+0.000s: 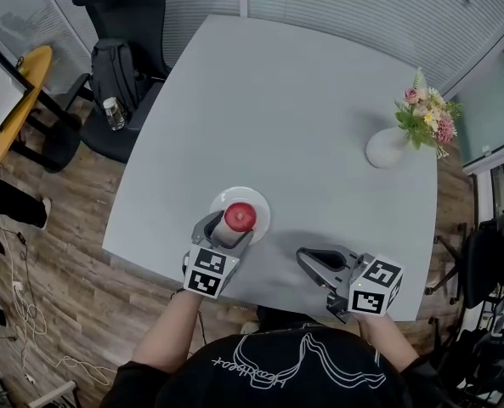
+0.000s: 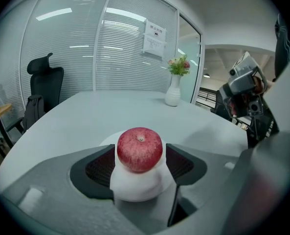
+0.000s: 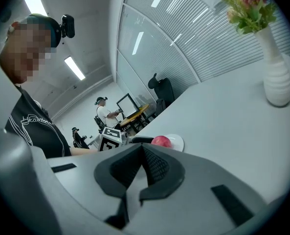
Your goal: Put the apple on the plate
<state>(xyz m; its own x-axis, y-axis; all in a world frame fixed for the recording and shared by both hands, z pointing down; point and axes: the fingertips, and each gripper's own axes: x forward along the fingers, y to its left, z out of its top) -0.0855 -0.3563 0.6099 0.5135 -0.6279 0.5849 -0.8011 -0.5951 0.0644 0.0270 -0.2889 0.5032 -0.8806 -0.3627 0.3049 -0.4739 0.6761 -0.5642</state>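
A red apple [image 1: 240, 216] sits between the jaws of my left gripper [image 1: 232, 224], over the small white plate [image 1: 261, 202] near the table's front edge. In the left gripper view both dark pads press the apple's [image 2: 139, 149] sides, with the plate [image 2: 135, 186] showing white just beneath it. I cannot tell whether the apple rests on the plate or hangs just above it. My right gripper [image 1: 308, 258] lies to the right of the plate, shut and empty, its pads meeting in its own view [image 3: 142, 168]. There the apple [image 3: 161, 141] and plate [image 3: 177, 142] show beyond it.
A white vase with flowers [image 1: 389, 146] stands at the table's far right. The grey table [image 1: 268, 100] ends close in front of both grippers. A black office chair [image 1: 120, 24] with a backpack is off the far left corner, and a yellow side table [image 1: 14, 100] stands further left.
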